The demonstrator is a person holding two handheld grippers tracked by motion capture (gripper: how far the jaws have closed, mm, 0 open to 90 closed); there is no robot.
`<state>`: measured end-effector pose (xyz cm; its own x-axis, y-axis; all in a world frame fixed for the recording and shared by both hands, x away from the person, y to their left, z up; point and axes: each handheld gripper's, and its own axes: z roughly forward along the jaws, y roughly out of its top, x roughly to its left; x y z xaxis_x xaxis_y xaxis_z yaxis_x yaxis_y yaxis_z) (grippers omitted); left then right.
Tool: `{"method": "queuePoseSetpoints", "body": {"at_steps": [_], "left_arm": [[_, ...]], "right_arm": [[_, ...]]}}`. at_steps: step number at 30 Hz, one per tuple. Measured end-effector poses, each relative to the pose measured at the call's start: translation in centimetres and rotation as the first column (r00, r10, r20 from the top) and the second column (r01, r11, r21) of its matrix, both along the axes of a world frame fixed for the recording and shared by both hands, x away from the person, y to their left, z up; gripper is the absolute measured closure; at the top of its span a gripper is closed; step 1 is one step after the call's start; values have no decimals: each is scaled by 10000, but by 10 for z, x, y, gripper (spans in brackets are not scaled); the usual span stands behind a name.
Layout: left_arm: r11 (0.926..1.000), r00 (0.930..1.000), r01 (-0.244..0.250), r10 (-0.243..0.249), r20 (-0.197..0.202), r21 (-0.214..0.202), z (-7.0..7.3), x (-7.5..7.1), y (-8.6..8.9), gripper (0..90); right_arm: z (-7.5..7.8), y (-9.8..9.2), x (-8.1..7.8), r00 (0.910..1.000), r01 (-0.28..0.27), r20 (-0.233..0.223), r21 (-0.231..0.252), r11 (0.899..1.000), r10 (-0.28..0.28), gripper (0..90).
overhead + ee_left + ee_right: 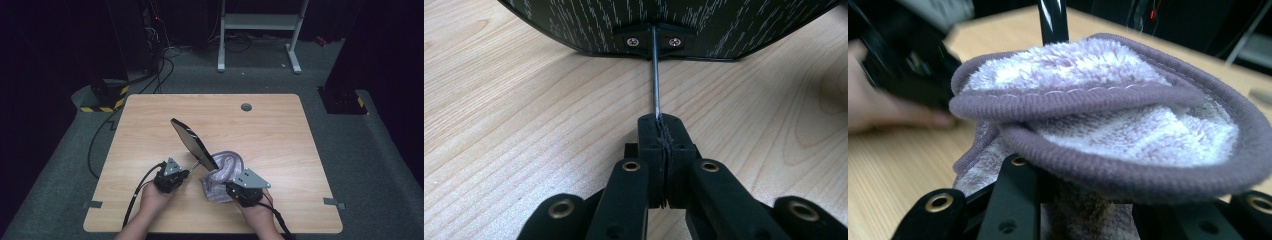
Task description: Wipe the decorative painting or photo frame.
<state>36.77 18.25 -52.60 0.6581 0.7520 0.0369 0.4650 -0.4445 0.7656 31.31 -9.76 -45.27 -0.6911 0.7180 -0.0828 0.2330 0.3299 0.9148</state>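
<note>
Scene: at the centre of the high view I hold a black oval mirror with a thin metal stem (192, 142) tilted above the pale wooden table (270, 130), its lower edge just beside a lilac terry cloth with a darker purple hem (222, 177).

Left gripper (181, 172): my jaws are clamped tight on the metal stem (655, 85); in the left gripper view the stem runs straight up from the pinch to the screwed bracket on the mirror's dark wood-grain back (674, 20) along the top of the frame.

Right gripper (231, 189): my jaws stand narrow and pinch the folded cloth (1118, 130), which bulges over them and fills the middle of the right gripper view; the mirror's dark edge (1052, 20) stands at top centre, beyond the cloth.

Step in hand: as I judge it, bringing the cloth to the mirror's face to wipe it.

How to do it well: keep the left grip firm, because the stem is thin and could twist between the pads; lead with the fluffy fold, not the hem; press lightly, so that the mirror does not swing on its stem.

Risk: I judge that a hard push would lever the mirror down onto the table.
</note>
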Motion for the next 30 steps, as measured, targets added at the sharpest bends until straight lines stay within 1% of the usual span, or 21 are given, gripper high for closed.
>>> {"method": "queuePoseSetpoints", "body": {"at_steps": [3, 5, 7, 10, 12, 13, 14, 15, 16, 17, 19, 21, 23, 24, 25, 27, 28, 30], "left_arm": [[10000, 10000, 11, -11, 4, 6, 0, 0, 0, 885], [10000, 10000, 19, -19, 3, 3, 0, 0, 0, 885], [10000, 10000, 24, -25, -45, -63, 0, 0, 0, 884], [10000, 10000, 22, -22, 26, 24, 0, 0, 0, 885], [10000, 9999, 43, -44, 108, 78, 0, -1, -1, 885], [10000, 10000, 16, -16, 86, 34, 0, -1, -1, 885], [10000, 10000, 48, -48, -21, -16, 0, -1, -1, 885], [10000, 10000, 20, -20, 45, -7, 0, 0, -1, 885], [10000, 10000, 23, -23, -10, -56, 0, 0, 0, 885], [9999, 10000, 45, -45, -70, -104, 0, 0, 0, 885], [9999, 10000, 43, -44, -83, -135, 0, 1, 1, 885], [9999, 9999, 49, -51, -131, -162, 0, 1, 1, 885], [9997, 9999, 5, -9, -165, -246, 0, 1, 2, 885], [9995, 9997, -4, -4, -255, -304, 0, 1, 1, 885], [9997, 9999, -30, 26, -171, -246, 0, 2, 2, 883], [9996, 9998, -35, 29, -204, -267, 0, 2, 2, 881], [9996, 9998, -26, 21, -211, -263, 0, 2, 2, 881], [9997, 9999, -31, 28, -154, -231, 0, 1, 1, 882]], "right_arm": [[16, 4, 0, 9992, -41, 388, 256, 9997, 31, 715], [23, 7, 4, 9991, -51, 419, 333, 9994, 37, 714], [27, 10, 8, 9990, -79, 435, 406, 9991, 62, 714], [39, 15, 10, 9971, -182, 745, 616, 9979, 136, 714], [50, 19, 10, 9947, -327, 997, 811, 9962, 245, 715], [55, 22, 10, 9934, -378, 1107, 811, 9960, 287, 715], [57, 25, 11, 9933, -383, 1119, 749, 9965, 298, 716], [58, 28, 12, 9931, -367, 1134, 570, 9977, 301, 717], [57, 31, 13, 9932, -357, 1123, 420, 9985, 308, 719], [53, 31, 13, 9936, -359, 1085, 375, 9986, 317, 720], [45, 26, 12, 9948, -382, 962, 414, 9984, 341, 722], [32, 18, 9, 9970, -335, 707, 386, 9987, 307, 723], [17, 11, 8, 9991, -214, 364, 219, 9995, 206, 723], [8, 8, 8, 9998, -157, 130, 122, 9998, 155, 723], [-2, 6, 9, 9999, -113, -129, -3, 9999, 113, 723], [-15, 6, 14, 9989, -33, -462, -424, 9991, 13, 724], [-23, 8, 18, 9977, -40, -680, -767, 9970, -13, 723], [-39, 13, 26, 9936, -66, -1131, -1229, 9924, -74, 723]]}}
